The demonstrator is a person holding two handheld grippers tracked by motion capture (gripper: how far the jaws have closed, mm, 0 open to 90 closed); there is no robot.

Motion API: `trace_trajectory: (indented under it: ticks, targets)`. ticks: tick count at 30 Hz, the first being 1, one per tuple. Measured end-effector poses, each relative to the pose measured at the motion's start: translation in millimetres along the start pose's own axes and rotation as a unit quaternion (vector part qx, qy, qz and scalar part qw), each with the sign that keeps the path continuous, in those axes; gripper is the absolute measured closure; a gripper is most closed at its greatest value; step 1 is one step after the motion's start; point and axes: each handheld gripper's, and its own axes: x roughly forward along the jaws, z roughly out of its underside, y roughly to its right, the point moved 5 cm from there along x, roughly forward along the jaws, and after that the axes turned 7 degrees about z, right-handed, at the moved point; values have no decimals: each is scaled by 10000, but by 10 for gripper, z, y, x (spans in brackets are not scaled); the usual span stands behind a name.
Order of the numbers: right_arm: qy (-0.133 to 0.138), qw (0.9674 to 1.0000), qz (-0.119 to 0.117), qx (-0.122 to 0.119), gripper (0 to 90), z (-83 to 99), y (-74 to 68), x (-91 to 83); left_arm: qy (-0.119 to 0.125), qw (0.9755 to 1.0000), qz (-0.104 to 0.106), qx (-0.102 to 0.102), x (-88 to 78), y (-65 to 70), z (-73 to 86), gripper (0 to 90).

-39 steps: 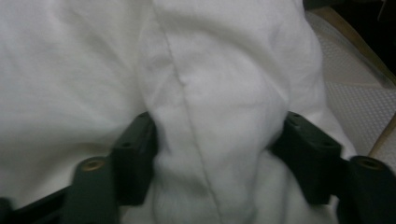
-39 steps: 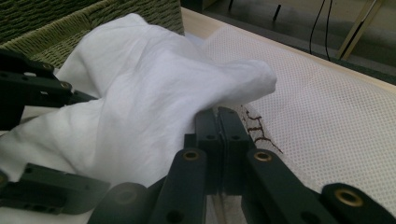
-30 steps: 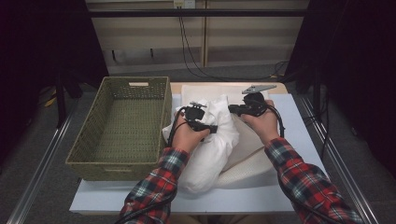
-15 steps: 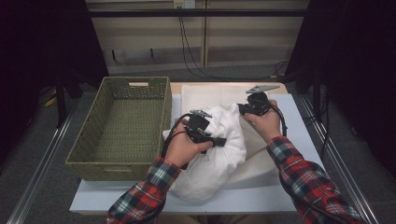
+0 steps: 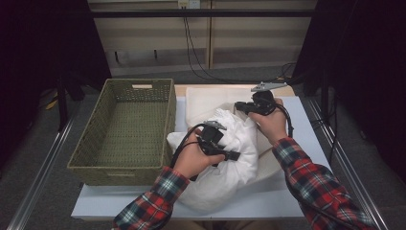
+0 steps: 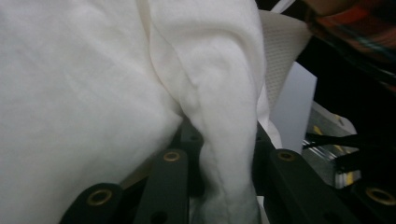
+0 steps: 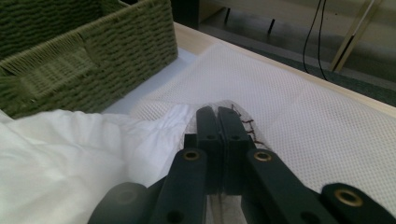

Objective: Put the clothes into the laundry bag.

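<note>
Left hand-held gripper (image 5: 229, 154) shifted toward 5 o'clock since a second ago, pinching a fold of white pillow (image 6: 224, 140) at tabletop (image 5: 306, 120) centre; stuffing seemingly under way. Right hand-held gripper (image 7: 218, 122) at 1 o'clock, pressed together on mesh cover (image 7: 299, 116). Forearms angled inward. Basket (image 5: 124, 124) at 9 o'clock.

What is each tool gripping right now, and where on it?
The left tool pinches a bunched fold of the white cloth. The right tool is shut on the stitched edge of the mesh cover.
</note>
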Motion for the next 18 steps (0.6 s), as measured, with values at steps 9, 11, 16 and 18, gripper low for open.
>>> trace_trajectory:
  ticks: [9,11,16,18]
  targets:
    - [182,9997,-154,-114,892,-172,-138,-119,232,9944,-1026,-103,29,-279,-93,763]
    - [203,9995,-205,-115,892,-186,-149,-145,291,9914,-1272,-103,0,-350,-109,765]
    - [215,9994,-259,-112,892,-189,-163,-184,469,9837,-1727,-164,-95,-504,-179,768]
    - [217,9993,-281,-148,892,-184,-172,-189,477,9820,-1819,-176,-109,-534,-197,768]
